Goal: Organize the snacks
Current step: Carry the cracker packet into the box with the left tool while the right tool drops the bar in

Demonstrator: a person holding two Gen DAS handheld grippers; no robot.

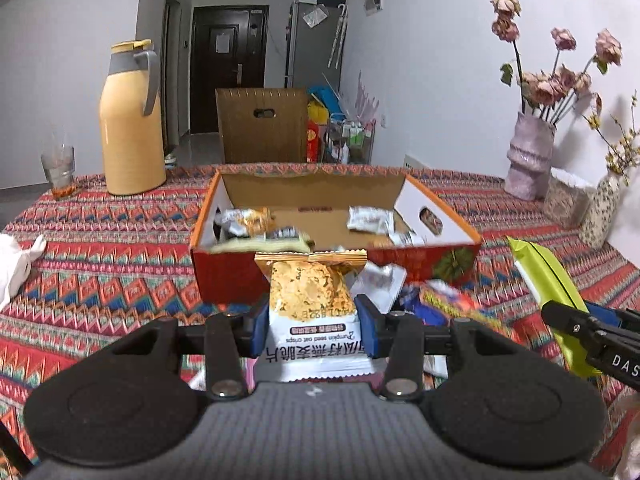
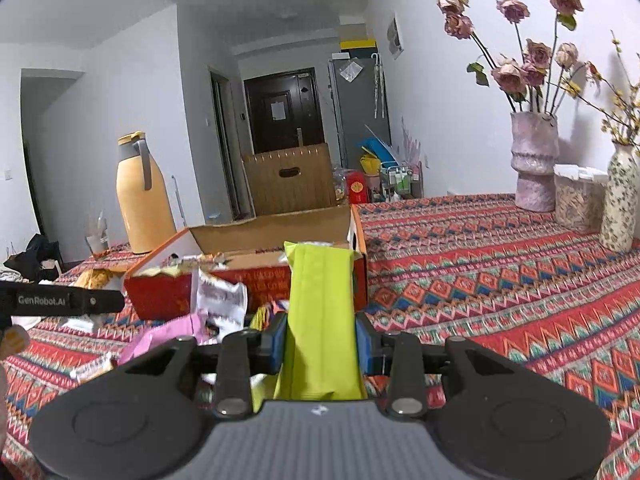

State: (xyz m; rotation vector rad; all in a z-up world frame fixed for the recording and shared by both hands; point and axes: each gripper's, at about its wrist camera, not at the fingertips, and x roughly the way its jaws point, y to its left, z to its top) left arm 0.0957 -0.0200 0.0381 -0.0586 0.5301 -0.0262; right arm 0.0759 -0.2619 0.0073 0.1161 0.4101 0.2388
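The bench [image 1: 120, 240] wore a cloth of red, orange, blue and teal zigzag bands. The box [image 1: 224, 276] was red outside, orange along the rim, white and plain brown inside. One snack packet [image 1: 312, 320] was white and orange with dark lettering; another packet [image 2: 320, 320] was plain lime green. The fingers [image 1: 368, 328] had blue pads on black. The flask [image 1: 132, 128] was pale yellow with a grey handle.

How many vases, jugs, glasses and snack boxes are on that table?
Vases: 2
Jug: 1
Glass: 1
Snack box: 1
Total: 5
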